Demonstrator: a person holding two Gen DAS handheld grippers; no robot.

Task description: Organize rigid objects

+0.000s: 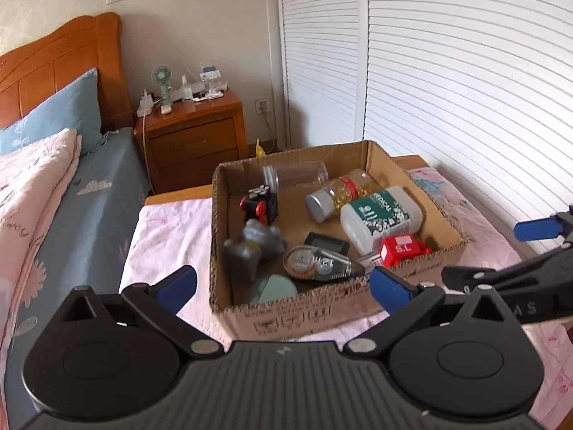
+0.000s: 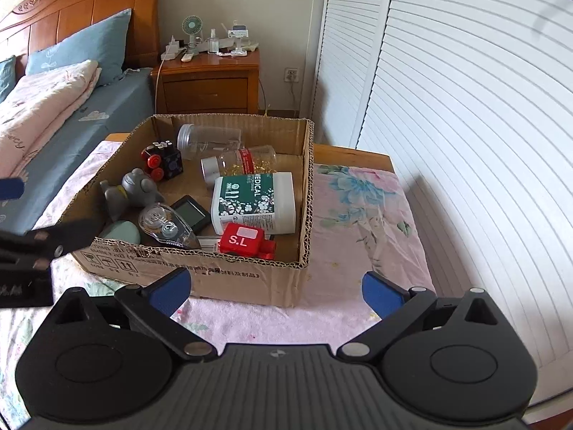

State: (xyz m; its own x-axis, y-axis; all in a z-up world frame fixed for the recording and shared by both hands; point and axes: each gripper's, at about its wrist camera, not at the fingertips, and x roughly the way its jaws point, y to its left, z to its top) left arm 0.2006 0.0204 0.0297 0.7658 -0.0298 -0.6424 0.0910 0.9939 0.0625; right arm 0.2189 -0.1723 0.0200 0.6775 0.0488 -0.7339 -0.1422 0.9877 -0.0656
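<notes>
**Both grippers empty as box on bedside table fills up**

My left gripper (image 1: 283, 283) hung nearest the lens, jaws spread wide with nothing between them, poised just short of the near wall of the cardboard box (image 1: 308, 317). My right gripper (image 2: 275, 288) sat likewise released and empty on its side of the box, above the pink cloth (image 2: 358, 222) covering the table.

No loose item showed on the cloth in either view, so I judged the sorting nearly done. To finish well, I reckoned I should keep both grippers clear of the rim and avoid nudging the box.

Inside lay the task's things: a clear jar (image 1: 295, 175) on its side at the back, a bottle of yellow capsules (image 1: 340, 193), a white "MEDICAL" bottle (image 1: 381, 216), a black-and-red cube (image 1: 259, 204), a grey figurine (image 1: 252, 245), a correction-tape dispenser (image 1: 318, 263), a small black screen device (image 1: 326, 244), a red "S.L" block (image 1: 403, 249) and a pale green object (image 1: 277, 288) in the near corner.
</notes>
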